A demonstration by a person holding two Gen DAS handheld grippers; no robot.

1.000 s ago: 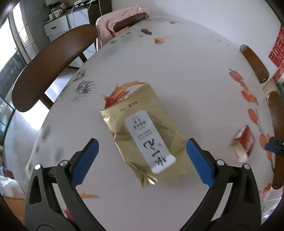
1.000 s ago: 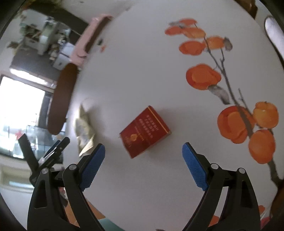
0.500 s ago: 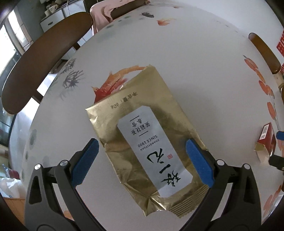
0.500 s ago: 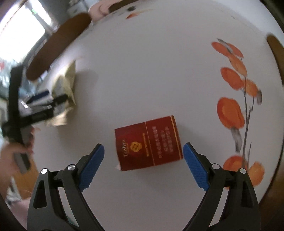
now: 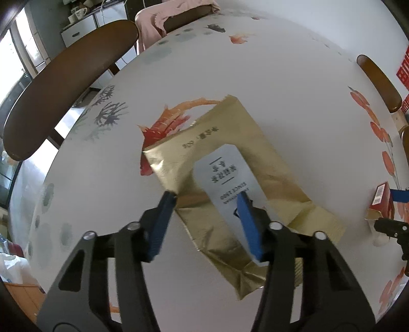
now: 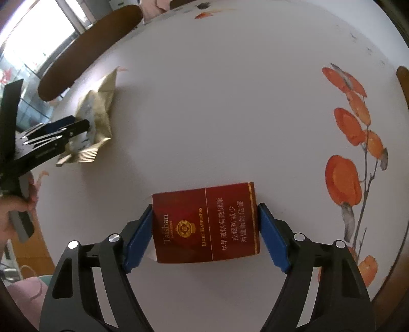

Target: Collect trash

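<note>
A gold foil pouch (image 5: 255, 153) with a white label lies on the round white table (image 5: 268, 76). My left gripper (image 5: 207, 201) points down at its near left part. The jaws are closing, the pads press on the foil, and it creases between them. The right wrist view shows the same pouch (image 6: 99, 102) bunched up at the left gripper (image 6: 76, 127). A red cigarette pack (image 6: 204, 224) lies flat between the pads of my right gripper (image 6: 204, 206). Those jaws are closing too, and both blue pads touch the pack's short ends. The left wrist view catches the pack (image 5: 381, 199) at its right edge.
Dark wooden chairs (image 5: 64, 89) stand round the table; the far one has a pink cloth (image 5: 173, 12) over its back. Another chair back (image 5: 378, 79) shows at the right. Orange fruit branches (image 6: 350, 127) are painted on the tabletop. A person's hand (image 6: 15, 204) holds the left gripper.
The left jaws came in from wide apart onto the pouch and creased it. The right gripper rolled and came over the cigarette pack, and its pads closed in on the pack's ends.
</note>
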